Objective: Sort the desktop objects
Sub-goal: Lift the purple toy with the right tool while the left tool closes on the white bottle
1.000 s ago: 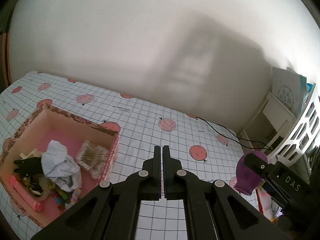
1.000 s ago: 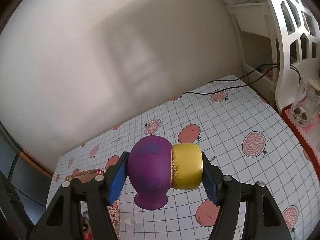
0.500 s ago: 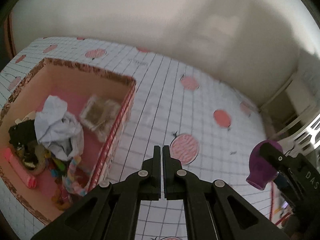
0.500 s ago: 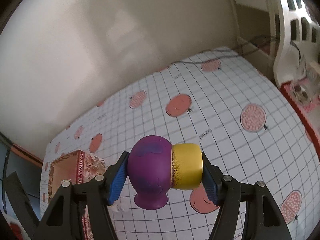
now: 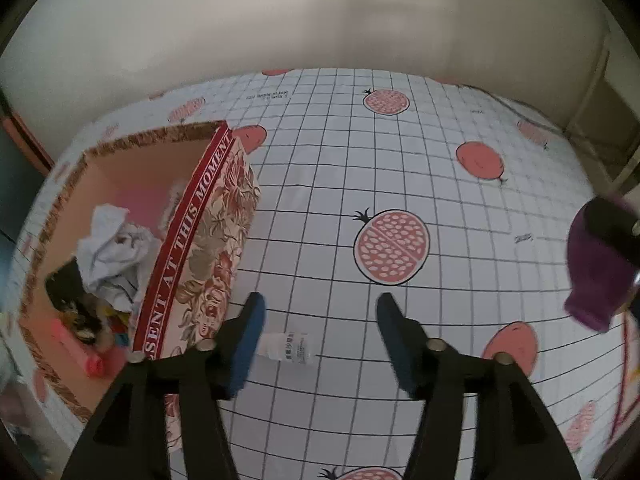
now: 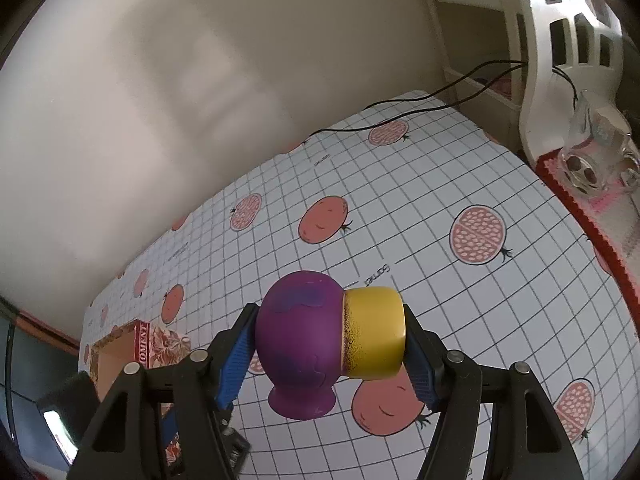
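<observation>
- Left gripper wide apart, blue pads spread over the tablecloth, nothing between them.
- Just beyond the left pad, a small clear vial with a printed label, lying flat on the cloth; long axis running left to right, nearer end hidden behind the pad, so cap direction impossible to tell.
- Immediately left of the vial, a floral cardboard box, red band along its rim with white lettering, open at the top.
- Inside the box: crumpled white paper, something black beneath it, a pink marker lying along the near wall, other small items too jumbled to name.
- Right gripper clamped on a purple and yellow toy: purple bulb against the left pad, yellow cylinder against the right pad.
- Toy held above the cloth, long axis crosswise between the fingers, yellow end pointing right; short flared purple foot pointing down.
- Same toy at the right edge of the left wrist view, purple part only, blurred, well right of the vial.
- Farther out, grid-patterned cloth printed with pomegranates.
- Black cable trailing across the far edge of the table toward a white shelf unit at far right.
- Glass pitcher on a pink and red mat at the right, near the shelf.
- Plain pale wall behind everything.
</observation>
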A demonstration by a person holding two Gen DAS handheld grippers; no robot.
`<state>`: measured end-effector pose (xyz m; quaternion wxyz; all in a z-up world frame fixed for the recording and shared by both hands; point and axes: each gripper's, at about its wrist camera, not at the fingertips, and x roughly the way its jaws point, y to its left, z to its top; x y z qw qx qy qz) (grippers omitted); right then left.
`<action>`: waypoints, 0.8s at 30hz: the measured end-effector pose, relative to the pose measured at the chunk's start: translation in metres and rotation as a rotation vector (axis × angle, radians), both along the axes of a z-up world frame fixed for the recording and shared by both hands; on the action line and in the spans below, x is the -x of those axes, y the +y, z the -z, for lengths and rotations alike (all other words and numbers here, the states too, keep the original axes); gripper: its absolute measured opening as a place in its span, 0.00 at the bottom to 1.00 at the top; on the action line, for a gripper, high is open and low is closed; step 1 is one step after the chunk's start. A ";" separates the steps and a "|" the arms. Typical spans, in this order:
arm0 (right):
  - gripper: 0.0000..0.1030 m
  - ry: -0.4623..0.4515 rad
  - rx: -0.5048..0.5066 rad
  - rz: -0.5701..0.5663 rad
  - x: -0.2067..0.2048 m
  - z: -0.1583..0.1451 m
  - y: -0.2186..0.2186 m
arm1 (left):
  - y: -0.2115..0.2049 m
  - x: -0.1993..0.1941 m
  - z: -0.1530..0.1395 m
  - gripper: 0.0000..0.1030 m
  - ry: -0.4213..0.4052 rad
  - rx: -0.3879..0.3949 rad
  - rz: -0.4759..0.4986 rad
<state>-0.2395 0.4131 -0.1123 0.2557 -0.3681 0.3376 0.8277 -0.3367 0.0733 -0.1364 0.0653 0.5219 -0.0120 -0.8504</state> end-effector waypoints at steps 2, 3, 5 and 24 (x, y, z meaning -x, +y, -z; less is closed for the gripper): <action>0.68 -0.003 -0.004 0.006 -0.001 -0.001 0.001 | 0.006 -0.001 0.003 0.65 -0.006 0.039 0.015; 0.68 -0.006 -0.006 0.008 -0.001 0.000 0.002 | 0.007 -0.001 0.005 0.65 -0.013 0.044 0.016; 0.68 -0.012 -0.007 0.005 0.000 0.001 0.002 | 0.006 0.000 0.011 0.65 -0.039 0.048 0.001; 0.68 -0.024 0.001 0.008 0.002 0.005 0.000 | -0.031 0.005 0.027 0.65 -0.101 -0.279 0.025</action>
